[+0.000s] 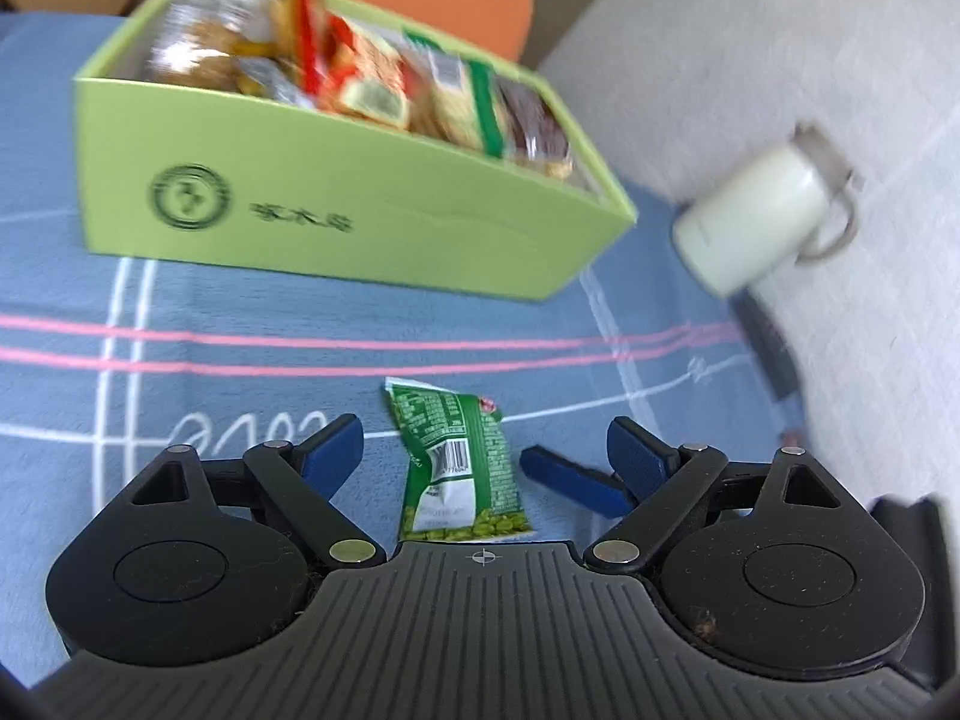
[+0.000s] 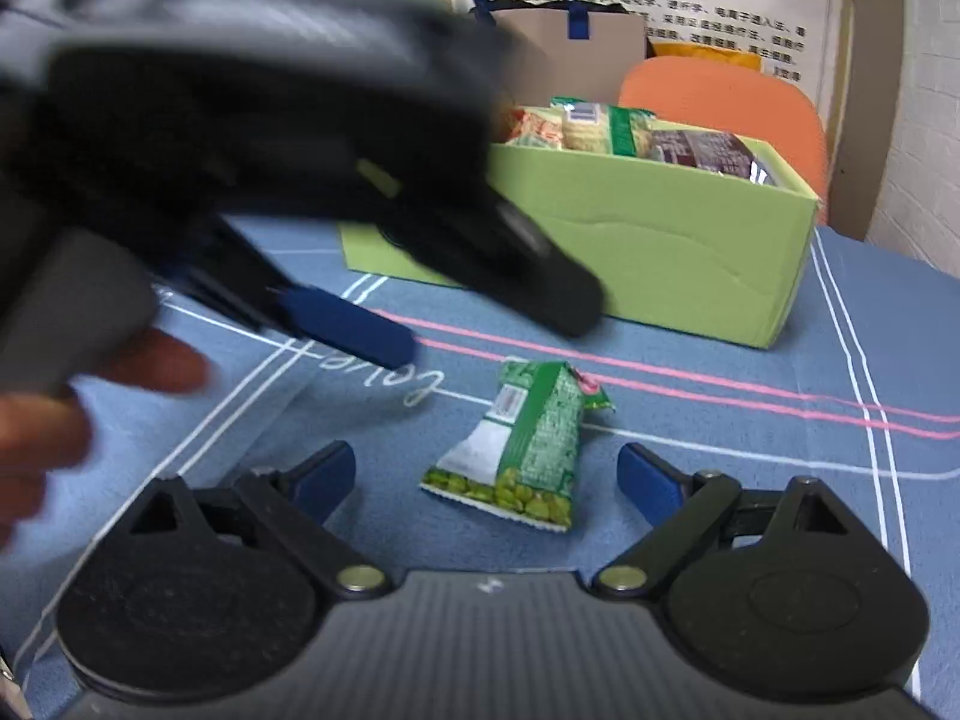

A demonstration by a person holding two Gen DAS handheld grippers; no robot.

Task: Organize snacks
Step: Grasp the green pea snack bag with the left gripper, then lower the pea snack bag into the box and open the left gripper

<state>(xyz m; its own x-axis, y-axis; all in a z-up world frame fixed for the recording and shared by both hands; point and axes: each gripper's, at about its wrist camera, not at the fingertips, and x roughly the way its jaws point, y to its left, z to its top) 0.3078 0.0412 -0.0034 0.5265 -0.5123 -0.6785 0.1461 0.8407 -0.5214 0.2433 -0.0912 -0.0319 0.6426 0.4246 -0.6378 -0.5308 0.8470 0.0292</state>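
Observation:
A small green snack packet lies flat on the blue tablecloth, between the open fingers of my left gripper. It also shows in the right wrist view, between the open fingers of my right gripper. Neither gripper touches it. A light green box full of snack packets stands behind it; it shows in the right wrist view too. The left gripper crosses the right wrist view from the upper left, its blue finger above the cloth left of the packet.
A white mug stands at the right, off the cloth. An orange chair is behind the box. A brown paper bag stands behind the box. The cloth's right edge is near the mug.

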